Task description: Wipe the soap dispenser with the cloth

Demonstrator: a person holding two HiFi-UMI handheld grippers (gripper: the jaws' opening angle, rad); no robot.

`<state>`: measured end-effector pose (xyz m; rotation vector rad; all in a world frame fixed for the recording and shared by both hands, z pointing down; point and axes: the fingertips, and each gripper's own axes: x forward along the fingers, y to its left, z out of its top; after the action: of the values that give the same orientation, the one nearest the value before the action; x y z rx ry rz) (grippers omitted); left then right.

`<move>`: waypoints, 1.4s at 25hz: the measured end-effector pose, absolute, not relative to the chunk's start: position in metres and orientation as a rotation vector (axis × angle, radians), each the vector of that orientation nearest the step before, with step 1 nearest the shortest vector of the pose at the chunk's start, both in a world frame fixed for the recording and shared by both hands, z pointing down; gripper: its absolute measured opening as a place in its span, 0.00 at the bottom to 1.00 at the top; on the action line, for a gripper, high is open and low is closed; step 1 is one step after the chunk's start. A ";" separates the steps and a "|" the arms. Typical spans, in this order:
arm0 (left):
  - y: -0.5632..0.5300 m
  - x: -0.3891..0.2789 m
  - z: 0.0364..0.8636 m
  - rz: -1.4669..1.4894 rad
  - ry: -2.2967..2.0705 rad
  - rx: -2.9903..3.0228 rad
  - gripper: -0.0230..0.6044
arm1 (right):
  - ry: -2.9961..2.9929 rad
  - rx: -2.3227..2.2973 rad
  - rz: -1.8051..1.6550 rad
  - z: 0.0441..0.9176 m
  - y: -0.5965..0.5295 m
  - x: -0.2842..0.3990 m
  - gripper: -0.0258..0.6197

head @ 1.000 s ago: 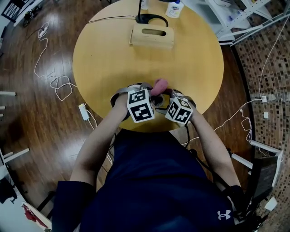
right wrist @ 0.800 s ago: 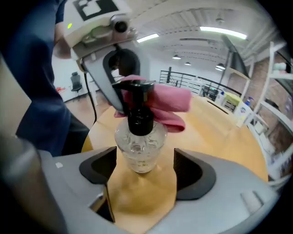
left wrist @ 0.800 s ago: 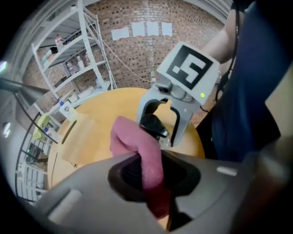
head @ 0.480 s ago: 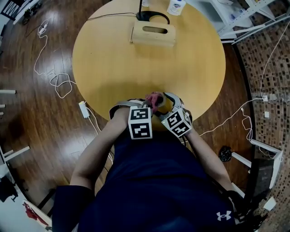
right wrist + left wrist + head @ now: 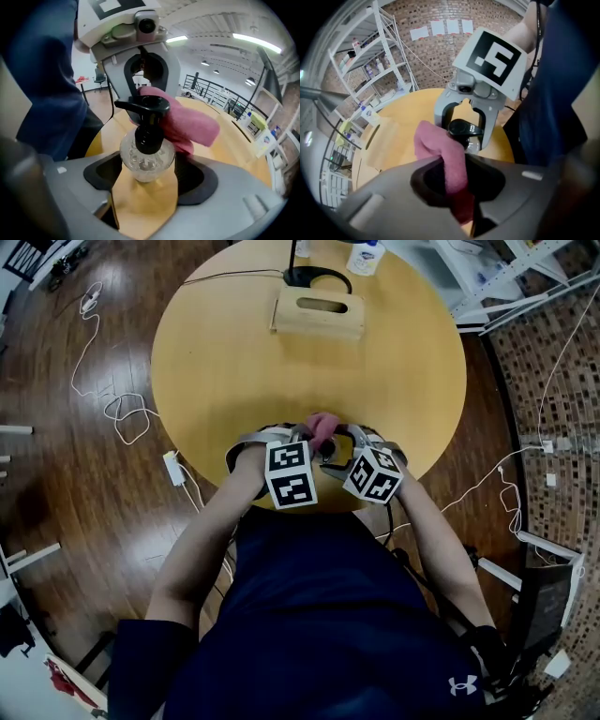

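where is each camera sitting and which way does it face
Head view: on the person's head, looking steeply down at the round table; both forearms and blue shirt show.
Left gripper view: on the left claw, shut on the cloth, facing the right claw; shirt at right.
Right gripper view: on the right claw, jaws have just been closing on the soap dispenser, facing the left claw; shirt at left.
Shared: both gripper views show cloth and soap dispenser.

Colours | cloth (image 5: 440,150): plain pink | soap dispenser (image 5: 146,157): clear body, black pump | my left gripper (image 5: 457,187): grey jaws, black pads; its cube (image 5: 291,474): black-and-white square markers | table (image 5: 234,362): yellow-tan wood | floor (image 5: 56,474): dark brown boards | my shirt (image 5: 319,615): navy | box (image 5: 317,324): pale wood
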<state>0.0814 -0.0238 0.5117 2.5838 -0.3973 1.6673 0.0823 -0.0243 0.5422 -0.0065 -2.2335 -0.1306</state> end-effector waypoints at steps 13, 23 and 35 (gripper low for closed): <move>0.035 0.093 0.505 1.516 -0.325 2.552 0.14 | -2.380 0.519 0.238 0.541 -0.024 0.088 0.54; -0.030 0.073 0.516 1.687 -0.411 2.561 0.14 | -2.264 -0.045 -0.035 0.545 -0.028 0.091 0.54; 0.036 0.077 0.505 1.538 -0.253 2.541 0.14 | -2.371 0.470 0.336 0.532 -0.023 0.090 0.61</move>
<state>0.0766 0.0365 0.5052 2.5409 -0.2526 1.5375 0.0904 -0.0235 0.5325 0.4698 -2.3713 0.3363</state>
